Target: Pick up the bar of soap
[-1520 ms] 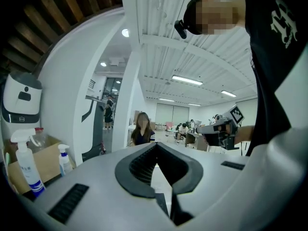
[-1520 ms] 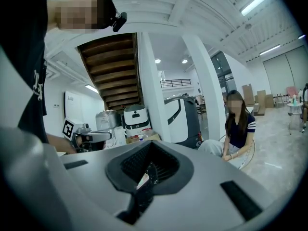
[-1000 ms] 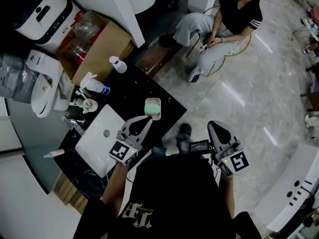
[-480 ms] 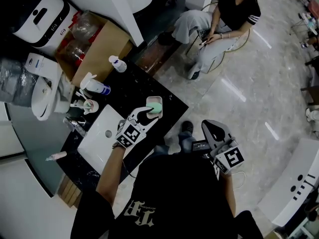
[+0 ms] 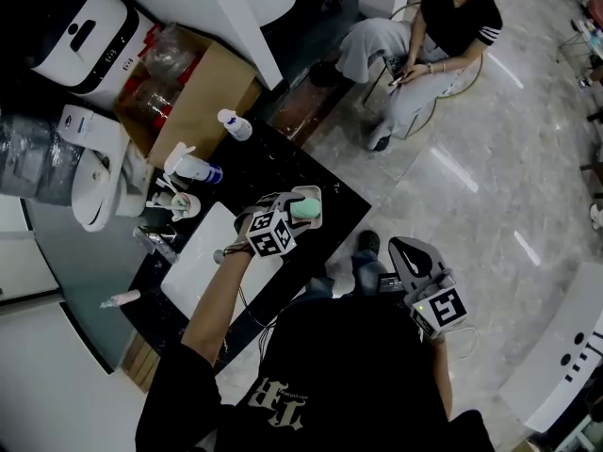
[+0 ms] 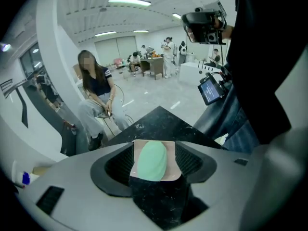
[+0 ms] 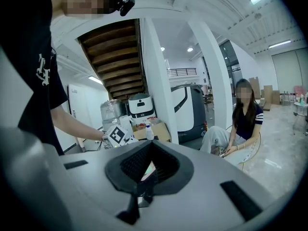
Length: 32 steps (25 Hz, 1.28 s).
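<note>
A pale green bar of soap (image 5: 304,208) lies in a small whitish dish (image 5: 317,220) at the near corner of the black counter (image 5: 259,172). My left gripper (image 5: 290,207) has reached it, and its jaws are opening. In the left gripper view the soap (image 6: 152,160) and its dish (image 6: 172,176) sit between the two ribbed pads (image 6: 190,160), which stand on either side without pressing on the soap. My right gripper (image 5: 403,250) hangs off the counter over the floor, near my body. Its jaws are together, with nothing in them (image 7: 147,171).
A white sink basin (image 5: 200,257) lies left of the dish. Behind it stand spray bottles (image 5: 193,168) (image 5: 236,123) and a cup with brushes (image 5: 179,203). A cardboard box (image 5: 203,92) sits beyond. A person sits on a chair (image 5: 429,50) across the marble floor.
My left gripper has moved forward from the basin's near edge to the soap dish, and its jaws have spread around the soap. The right gripper has stayed low beside me.
</note>
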Available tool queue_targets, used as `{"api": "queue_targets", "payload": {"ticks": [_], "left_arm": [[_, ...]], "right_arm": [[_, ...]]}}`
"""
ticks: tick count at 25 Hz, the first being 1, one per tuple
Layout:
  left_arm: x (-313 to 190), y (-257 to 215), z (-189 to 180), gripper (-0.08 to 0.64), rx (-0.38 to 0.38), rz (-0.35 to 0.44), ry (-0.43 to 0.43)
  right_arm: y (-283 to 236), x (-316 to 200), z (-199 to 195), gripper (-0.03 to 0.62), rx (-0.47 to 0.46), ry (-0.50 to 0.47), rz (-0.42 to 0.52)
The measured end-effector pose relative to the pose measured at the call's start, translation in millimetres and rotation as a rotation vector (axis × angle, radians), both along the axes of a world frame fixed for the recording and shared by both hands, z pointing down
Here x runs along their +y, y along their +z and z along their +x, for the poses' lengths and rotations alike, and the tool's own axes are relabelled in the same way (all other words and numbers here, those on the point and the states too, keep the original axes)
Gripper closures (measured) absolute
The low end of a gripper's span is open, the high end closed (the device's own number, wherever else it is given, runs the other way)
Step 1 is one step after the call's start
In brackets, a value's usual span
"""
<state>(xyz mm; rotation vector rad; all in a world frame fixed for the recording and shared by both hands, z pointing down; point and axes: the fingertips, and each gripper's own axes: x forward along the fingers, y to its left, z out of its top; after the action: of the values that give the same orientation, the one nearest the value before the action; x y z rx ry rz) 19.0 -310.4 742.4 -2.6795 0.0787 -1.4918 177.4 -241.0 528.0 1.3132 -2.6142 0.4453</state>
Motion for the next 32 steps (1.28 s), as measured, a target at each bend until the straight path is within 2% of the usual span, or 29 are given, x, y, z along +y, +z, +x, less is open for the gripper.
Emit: {"api": "queue_targets", "payload": {"ticks": [9, 18, 23, 27, 32], "left_arm": [[-4.7, 50.0, 0.2, 0.290, -0.181, -0.053, 0.133], [-8.4, 70.7, -0.3, 0.287, -0.286, -0.090, 0.169], [-7.2, 69.9, 0.4, 0.285, -0.340, -0.155, 0.184], [-1.6, 74.8, -2.8, 0.285, -0.422, -0.197, 0.204], [2.0, 77.3, -3.6, 0.281, -0.528, -0.186, 0.230]], "right_arm": [[13.8, 5.8, 10.2, 0.584, 0.006, 0.051, -0.046], [25.2, 12.5, 24.2, 0.584, -0.005, 0.098, -0.065], [32.2, 11.7, 33.5, 0.584, -0.012, 0.121, -0.059], [32.8, 9.7, 38.3, 0.584, -0.031, 0.148, -0.072], [31.5, 9.9, 43.6, 0.584, -0.035, 0.152, -0.072]]}}
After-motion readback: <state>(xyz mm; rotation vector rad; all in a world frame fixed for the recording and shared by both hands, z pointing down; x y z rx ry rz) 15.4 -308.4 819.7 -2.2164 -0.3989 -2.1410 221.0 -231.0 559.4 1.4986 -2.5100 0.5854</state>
